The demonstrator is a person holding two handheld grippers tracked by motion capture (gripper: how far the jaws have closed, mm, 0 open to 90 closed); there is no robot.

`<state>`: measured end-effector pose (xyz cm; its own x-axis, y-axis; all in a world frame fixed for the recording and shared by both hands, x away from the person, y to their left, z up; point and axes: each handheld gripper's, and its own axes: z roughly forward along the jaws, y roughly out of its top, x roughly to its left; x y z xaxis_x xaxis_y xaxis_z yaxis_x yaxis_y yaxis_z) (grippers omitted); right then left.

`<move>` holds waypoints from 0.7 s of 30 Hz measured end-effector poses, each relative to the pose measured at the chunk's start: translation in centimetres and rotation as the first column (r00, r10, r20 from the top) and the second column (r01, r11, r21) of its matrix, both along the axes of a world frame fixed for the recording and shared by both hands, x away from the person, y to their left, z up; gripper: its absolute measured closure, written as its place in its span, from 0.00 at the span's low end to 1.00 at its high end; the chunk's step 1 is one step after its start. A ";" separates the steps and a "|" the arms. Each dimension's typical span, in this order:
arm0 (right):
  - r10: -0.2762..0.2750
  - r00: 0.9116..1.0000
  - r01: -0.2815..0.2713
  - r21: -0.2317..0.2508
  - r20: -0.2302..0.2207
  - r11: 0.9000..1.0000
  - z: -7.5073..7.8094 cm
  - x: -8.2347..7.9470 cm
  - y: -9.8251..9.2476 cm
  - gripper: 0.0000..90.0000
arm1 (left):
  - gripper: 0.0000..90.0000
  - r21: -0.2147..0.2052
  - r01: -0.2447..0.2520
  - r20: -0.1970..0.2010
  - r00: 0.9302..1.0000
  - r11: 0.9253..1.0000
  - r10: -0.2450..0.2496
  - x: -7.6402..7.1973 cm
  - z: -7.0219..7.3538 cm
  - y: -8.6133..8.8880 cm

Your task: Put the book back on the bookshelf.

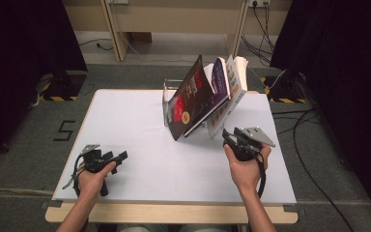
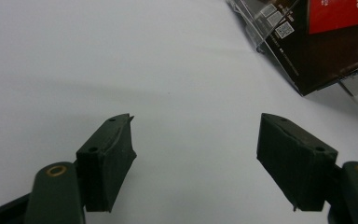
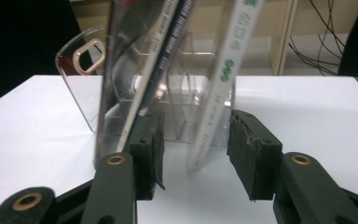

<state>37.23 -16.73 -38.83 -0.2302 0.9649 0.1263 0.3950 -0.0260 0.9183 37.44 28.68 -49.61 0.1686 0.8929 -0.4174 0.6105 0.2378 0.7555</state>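
While the white book (image 3: pixel 214 116) is leaning rightmost in the clear rack (image 3: pixel 81 84) at the table's far middle, its lower edge is sitting between the right gripper's (image 3: pixel 196 154) jaws, which are standing well apart, and neither pad is pressing on it. Two more books, one dark (image 1: pixel 186 99) and one purple (image 1: pixel 220 77), are tilting in the same rack to the left of it. Over at the near left corner, the left gripper (image 2: pixel 196 158) is resting low above bare surface, jaws gaping wide and holding nothing. Both hands are coming in from the near edge. Underneath, the white table (image 1: pixel 125 121) is lying flat with a wooden rim showing along the front. Grey floor is surrounding it, with black curtains hanging at both sides, cables (image 1: pixel 309 125) trailing at the right, and a taped "5" (image 1: pixel 64 130) showing at the left.
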 end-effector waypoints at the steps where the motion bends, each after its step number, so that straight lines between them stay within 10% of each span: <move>1: -0.006 1.000 0.006 0.001 -0.006 1.000 -0.2 -0.1 -0.2 0.62 | 0.29 0.000 0.000 -0.001 1.000 1.000 0.000 0.0 0.0 0.0; 21: -0.097 0.993 0.096 -0.025 -0.060 0.995 -3.3 -0.9 -4.1 0.62 | 0.29 0.004 0.001 0.000 1.000 1.000 -0.001 0.0 -0.1 -0.1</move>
<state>36.35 -20.84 -42.09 -0.1281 0.9850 0.1160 0.4474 -0.0470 0.8931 37.49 28.62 -49.69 0.1696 0.8946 -0.4134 0.6105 0.2339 0.7567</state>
